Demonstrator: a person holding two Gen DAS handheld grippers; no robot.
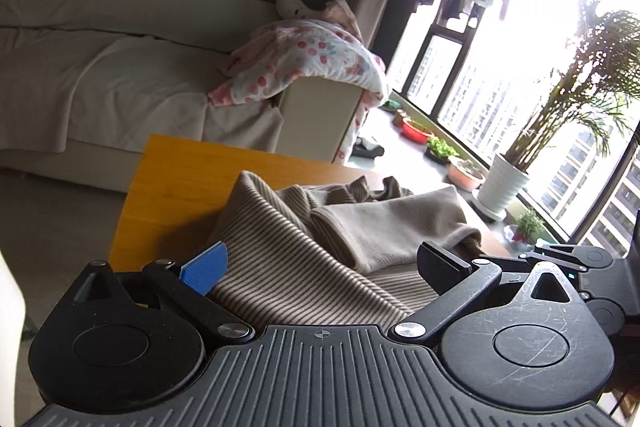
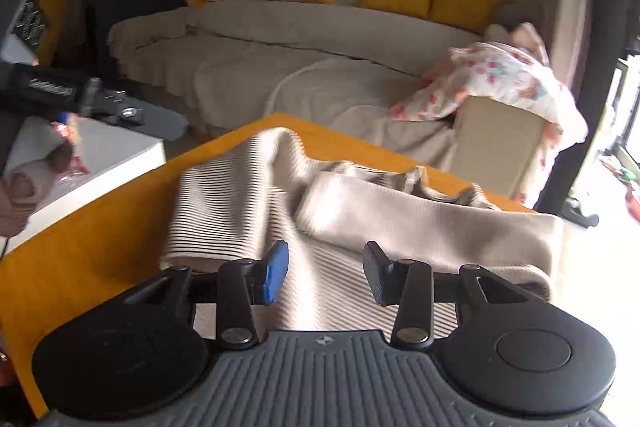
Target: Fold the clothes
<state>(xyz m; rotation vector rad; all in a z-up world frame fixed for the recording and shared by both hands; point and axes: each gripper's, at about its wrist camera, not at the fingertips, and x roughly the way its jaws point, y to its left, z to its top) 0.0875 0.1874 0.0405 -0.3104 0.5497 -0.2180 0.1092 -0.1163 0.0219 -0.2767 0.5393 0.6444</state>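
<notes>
A beige striped garment point(image 2: 240, 195) lies rumpled on the table (one plain beige part folded over it); unfolded.

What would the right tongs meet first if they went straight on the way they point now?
Most likely the beige striped knit garment lying on the yellow wooden table. The right tongs stand open just above its fabric, pointing down at it; the exact gap is unclear.

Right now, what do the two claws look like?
Both look alike. Each claw, left and right, has a grey ribbed plastic base with a small crosshair mark, two round black discs at the sides, and black link arms with silver rivets. One fingertip pad is blue, the other black. The left claw's right disc looks scratched. No cables or sleeves show.
</notes>
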